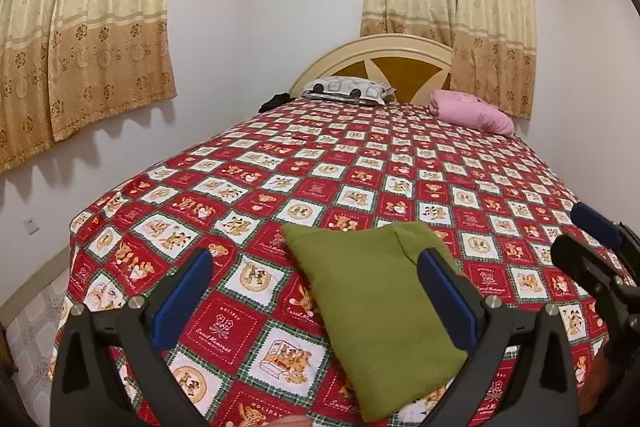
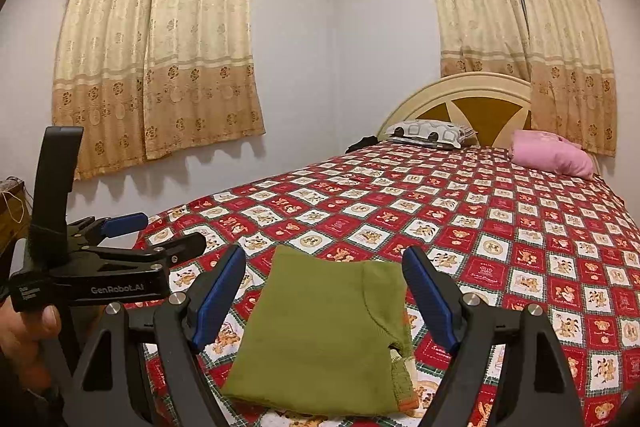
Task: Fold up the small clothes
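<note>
Your green garment [image 2: 320,339] lies folded into a compact rectangle near the foot edge of the bedspread [image 2: 500,227]. Your left gripper [image 1: 316,299] and right gripper [image 2: 324,295] hover spread wide, empty, above it; little folding looks left.

My location: home bedroom. Evidence: bed [image 2: 460,211] with patchwork bedspread, arched headboard [image 2: 460,95], pillows [image 2: 430,133], floral curtains [image 2: 160,59].

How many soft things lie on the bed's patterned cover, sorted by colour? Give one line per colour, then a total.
Green folded garment: 1
Pink pillow: 1
Grey-and-white pillow: 1
Black item near the headboard, too small to identify: 1
Total: 4
</note>
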### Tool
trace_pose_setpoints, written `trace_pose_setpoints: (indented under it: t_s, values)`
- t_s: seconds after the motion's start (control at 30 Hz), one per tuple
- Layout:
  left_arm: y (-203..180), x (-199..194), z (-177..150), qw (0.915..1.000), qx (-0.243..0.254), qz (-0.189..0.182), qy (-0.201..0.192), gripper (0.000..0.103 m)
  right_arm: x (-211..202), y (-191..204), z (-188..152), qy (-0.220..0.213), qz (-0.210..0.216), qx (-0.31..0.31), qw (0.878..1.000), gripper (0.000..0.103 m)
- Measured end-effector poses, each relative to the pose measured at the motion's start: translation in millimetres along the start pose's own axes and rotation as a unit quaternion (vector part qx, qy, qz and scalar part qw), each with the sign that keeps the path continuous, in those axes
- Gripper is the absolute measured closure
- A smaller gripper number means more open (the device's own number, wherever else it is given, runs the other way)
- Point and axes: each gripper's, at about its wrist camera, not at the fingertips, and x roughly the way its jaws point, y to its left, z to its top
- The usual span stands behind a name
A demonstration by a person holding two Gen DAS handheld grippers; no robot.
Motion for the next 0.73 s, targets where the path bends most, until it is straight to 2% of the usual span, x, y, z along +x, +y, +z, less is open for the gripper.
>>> trace_pose_setpoints:
  t_s: [0.43,0.73]
  values:
    - [4.2,4.3,-1.4,0.9998,0.001,0.018,0.002,0.0,-1.7,3.3,0.6,0.0,0.007,-0.002,1.0,0.022]
    - [-0.5,-0.1,-2.6,0.9998,0.011,0.014,-0.013,0.0,-3.4,4.8,-0.2,0.001,0.009,-0.005,1.0,0.022]
